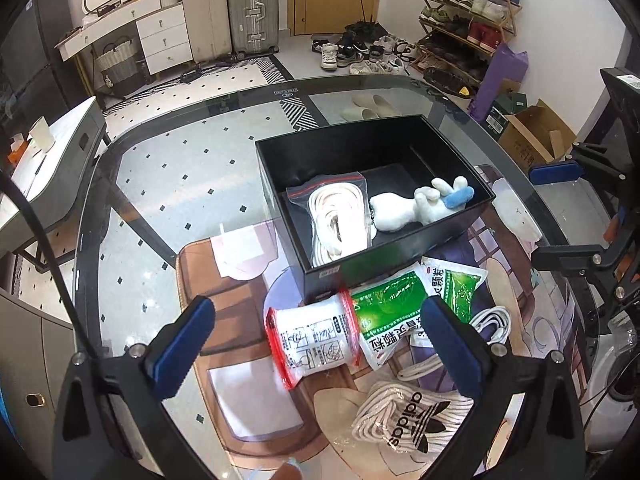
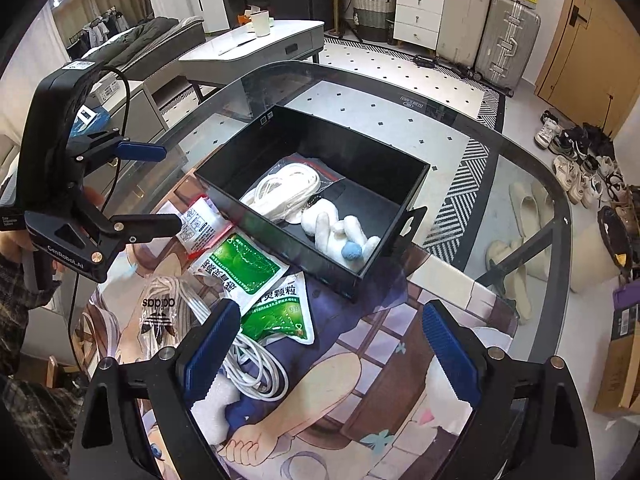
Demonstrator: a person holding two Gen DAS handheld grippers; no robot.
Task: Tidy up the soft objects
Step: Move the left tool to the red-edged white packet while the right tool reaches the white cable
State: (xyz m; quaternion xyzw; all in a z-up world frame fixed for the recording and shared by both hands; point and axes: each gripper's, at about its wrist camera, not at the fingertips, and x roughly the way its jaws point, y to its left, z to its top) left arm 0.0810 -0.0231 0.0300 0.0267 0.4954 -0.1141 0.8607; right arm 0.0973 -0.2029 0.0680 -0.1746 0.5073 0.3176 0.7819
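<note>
A black box [image 1: 420,244] stands on the glass table. Inside it lie a bagged white rope [image 1: 340,216] and a white plush toy [image 1: 404,210] with a blue part. In front of the box lie a red-edged white pouch [image 1: 312,340], two green packets [image 1: 388,304], a white cable [image 1: 494,324] and an adidas bag of laces [image 1: 408,416]. My left gripper [image 1: 318,346] hovers open above the pouch and grips nothing. My right gripper [image 2: 331,352] is open and empty over the printed mat, with the cable [image 2: 256,372] by its left finger and the box [image 2: 360,148] ahead.
The printed mat [image 2: 400,360] covers the near part of the glass table [image 1: 132,200], whose rim curves round the far side. A person's sleeve [image 2: 24,280] holds the left gripper [image 2: 148,188]. Slippers, shoes, suitcases and a low white table stand on the floor beyond.
</note>
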